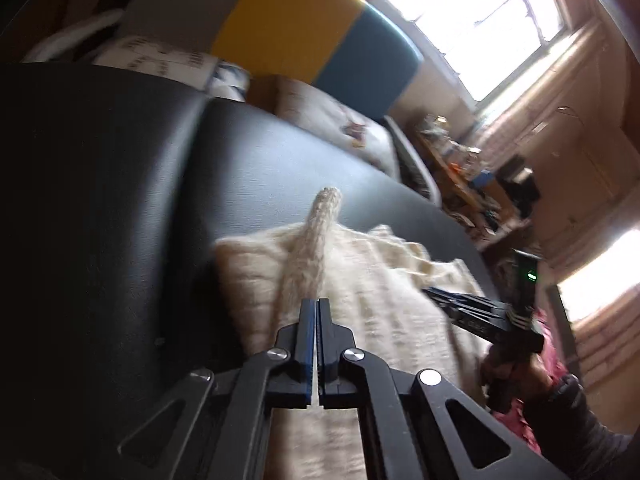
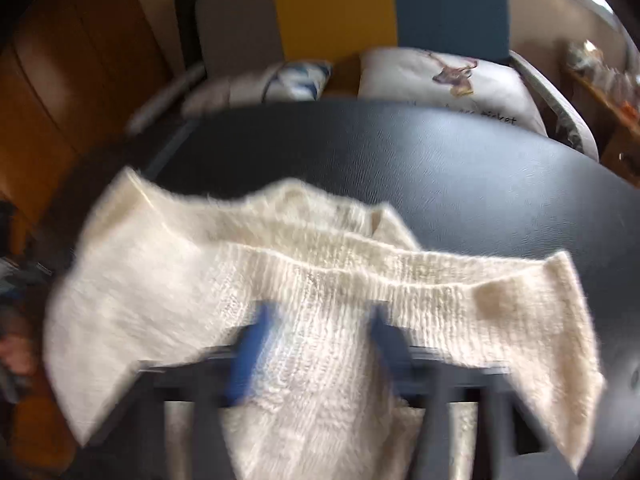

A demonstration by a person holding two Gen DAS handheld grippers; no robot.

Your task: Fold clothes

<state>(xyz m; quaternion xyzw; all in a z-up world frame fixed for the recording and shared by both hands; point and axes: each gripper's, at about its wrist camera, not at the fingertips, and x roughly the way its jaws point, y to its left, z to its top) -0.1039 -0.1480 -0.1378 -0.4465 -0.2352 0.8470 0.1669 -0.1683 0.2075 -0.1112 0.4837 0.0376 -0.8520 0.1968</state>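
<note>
A cream knitted garment (image 1: 372,280) lies rumpled on a black padded surface (image 1: 120,200). My left gripper (image 1: 318,304) is shut on a narrow ridge of the knit (image 1: 320,232) that sticks up past its tips. In the left wrist view the right gripper (image 1: 436,294) reaches in from the right over the garment's edge, held by a hand (image 1: 516,376). In the blurred right wrist view the garment (image 2: 160,264) spreads across the black surface (image 2: 440,168). The right gripper (image 2: 320,320) has its blue fingers (image 2: 256,340) well apart, with knit bunched between them.
Printed pillows (image 2: 460,76) lie behind the surface, against a yellow and teal panel (image 1: 288,20). A cluttered shelf (image 1: 460,160) stands at the right under bright windows. A wooden cabinet (image 2: 60,100) is at the left. Pink cloth (image 1: 548,360) shows near the hand.
</note>
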